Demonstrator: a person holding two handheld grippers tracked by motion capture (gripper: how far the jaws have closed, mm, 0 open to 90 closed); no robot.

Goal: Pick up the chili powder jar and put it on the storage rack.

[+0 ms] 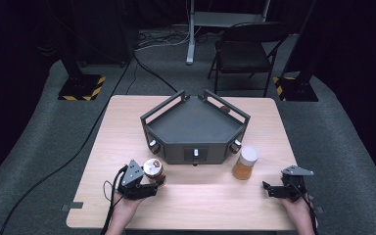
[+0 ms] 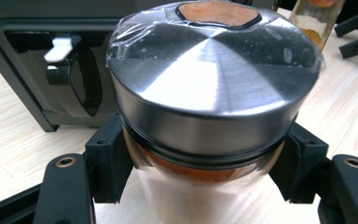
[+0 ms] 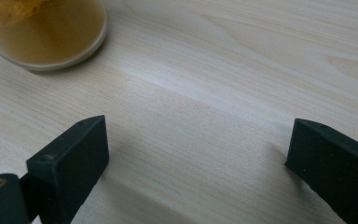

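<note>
A small glass jar (image 2: 205,154) with a brushed metal lid (image 2: 214,88) is standing upright near the table's front left, its brown contents showing below the lid (clear film is clinging over the top).

Light wood-grain table (image 1: 127,142), rect. top, standing on grey carpet floor (image 1: 39,147) w/ black cables (image 1: 85,139) running across it. Directly on the table: dark grey angular tray-stand (image 1: 196,122) w/ railed rim, set at centre toward the far edge, knobs along its front faces; clear jar w/ white lid (image 1: 246,163), orange-brown contents, just off the stand's front right corner, near but apart; jar w/ brushed metal lid (image 2: 214,88) near the stand's front left corner, plastic film over the lid, brownish contents below; can't tell if its base rests on the top. Small grey tab (image 1: 72,205) at the table's near left corner.
</note>
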